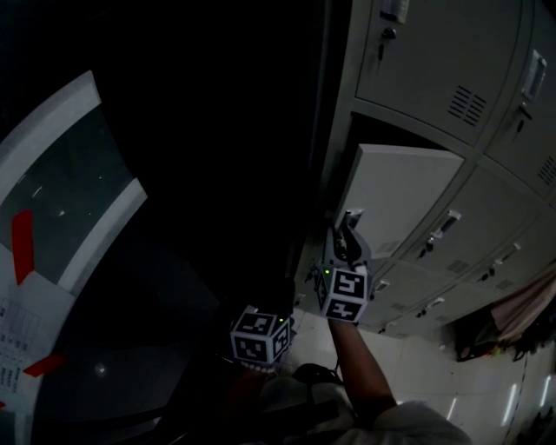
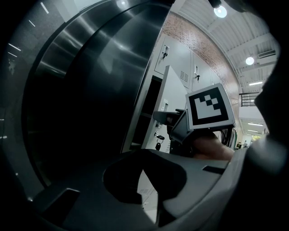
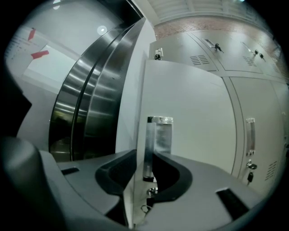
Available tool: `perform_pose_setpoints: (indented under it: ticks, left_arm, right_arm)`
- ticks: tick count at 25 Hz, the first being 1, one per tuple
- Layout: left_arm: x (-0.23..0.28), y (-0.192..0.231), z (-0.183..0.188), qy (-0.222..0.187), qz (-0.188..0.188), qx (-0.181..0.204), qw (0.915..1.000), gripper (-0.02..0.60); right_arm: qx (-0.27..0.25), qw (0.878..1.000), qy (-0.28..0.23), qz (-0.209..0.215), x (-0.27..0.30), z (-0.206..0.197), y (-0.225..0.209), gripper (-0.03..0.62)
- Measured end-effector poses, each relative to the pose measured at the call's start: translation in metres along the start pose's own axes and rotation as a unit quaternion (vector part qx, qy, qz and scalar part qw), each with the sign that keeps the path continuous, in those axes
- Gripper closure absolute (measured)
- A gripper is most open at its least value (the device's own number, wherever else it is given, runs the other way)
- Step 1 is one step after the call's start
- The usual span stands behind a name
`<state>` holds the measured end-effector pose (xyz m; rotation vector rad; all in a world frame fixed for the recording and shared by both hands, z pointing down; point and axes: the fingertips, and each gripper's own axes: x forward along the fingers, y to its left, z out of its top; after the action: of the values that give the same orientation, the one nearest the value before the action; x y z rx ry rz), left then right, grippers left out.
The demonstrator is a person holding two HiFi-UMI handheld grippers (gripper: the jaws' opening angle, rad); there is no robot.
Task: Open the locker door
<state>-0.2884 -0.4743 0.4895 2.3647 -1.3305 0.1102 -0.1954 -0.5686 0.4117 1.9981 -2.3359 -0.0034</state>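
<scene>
Since door (image 1: 395, 195), already ajar at center-right of head view, must swing out, my right gripper (image 1: 347, 230) clamps its free edge; left gripper (image 2: 151, 179) is closed, empty, not needed atm.

The left hand-held gripper (image 2: 152, 198) fills the bottom of the frame. Its dark grey jaws stand close together, with only a sliver between them and nothing in it. Beyond it, a hand (image 2: 212, 149) holds the right hand-held gripper (image 2: 162, 116), which carries a black-and-white marker cube (image 2: 210, 106). Its front end sits at the edge of the open locker door (image 2: 170, 97). A key (image 2: 158, 145) hangs just below. Grey lockers (image 2: 178, 61) rise behind, under a brick strip (image 2: 198, 40) and ceiling lights (image 2: 220, 11). A curved steel wall (image 2: 90, 76) covers the left side.
</scene>
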Motion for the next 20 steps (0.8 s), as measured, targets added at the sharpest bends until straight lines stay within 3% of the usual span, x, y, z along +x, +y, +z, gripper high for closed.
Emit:
perform_pose_setpoints:
  ticks: [11, 15, 20]
  left_arm:
    - [0.002, -0.028, -0.004, -0.007, -0.008, -0.001, 0.9999, 0.588]
    - [0.003, -0.048, -0.010, -0.008, -0.004, -0.009, 0.9999, 0.588]
    - [-0.002, -0.076, -0.020, -0.009, 0.001, -0.009, 0.9999, 0.588]
  right_arm:
    - [0.015, 0.999, -0.011, 0.051, -0.050, -0.001, -0.004, 0.476]
    - [0.023, 0.996, 0.006, 0.081, -0.076, -0.008, -0.010, 0.474]
    - [0.024, 0.995, -0.007, 0.098, -0.104, -0.005, -0.024, 0.468]
